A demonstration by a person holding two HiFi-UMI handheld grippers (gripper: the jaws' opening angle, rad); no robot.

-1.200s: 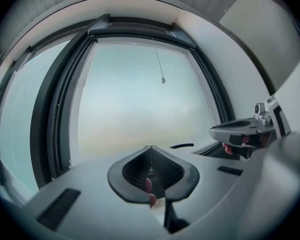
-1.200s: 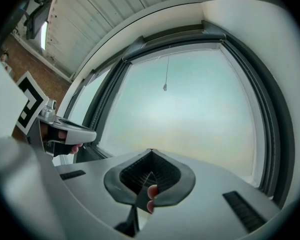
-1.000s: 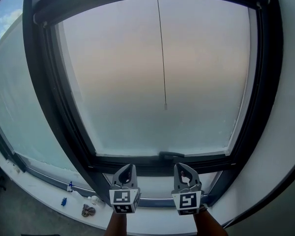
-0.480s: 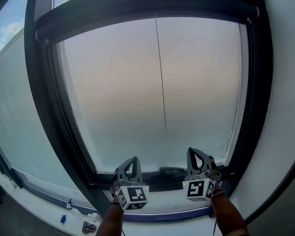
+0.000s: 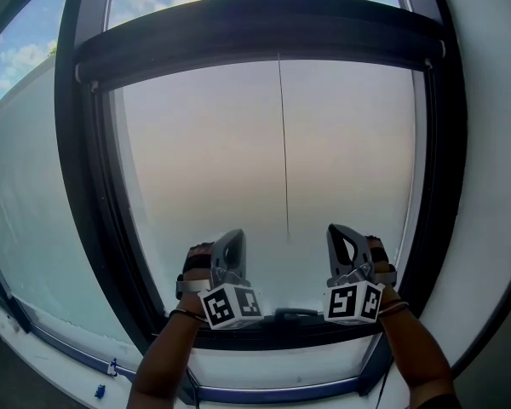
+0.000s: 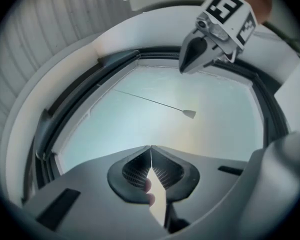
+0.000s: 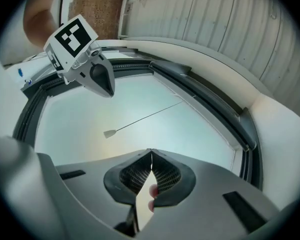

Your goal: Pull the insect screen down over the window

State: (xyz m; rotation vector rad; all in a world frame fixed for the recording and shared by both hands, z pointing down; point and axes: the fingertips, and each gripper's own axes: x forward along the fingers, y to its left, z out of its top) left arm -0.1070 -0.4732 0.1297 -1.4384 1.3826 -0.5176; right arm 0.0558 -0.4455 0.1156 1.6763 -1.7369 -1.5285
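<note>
A dark roller bar crosses the top of the black-framed window. From its middle a thin pull cord hangs down the hazy pane and ends in a small tab. My left gripper is raised just left of that tab, my right gripper just right of it. Both are shut with nothing between their jaws, and neither touches the cord. In the left gripper view the jaws meet at the left gripper, with the tab beyond. In the right gripper view the right gripper is the same, with the tab ahead.
A dark window handle sits on the bottom frame between my arms. A second pane lies to the left, and a white wall reveal to the right. Small blue items lie on the sill at lower left.
Both grippers rose from below the bottom frame to the lower pane beside the cord's end, rolling as they went. The view tilted up, showing more sky above the roller bar.
</note>
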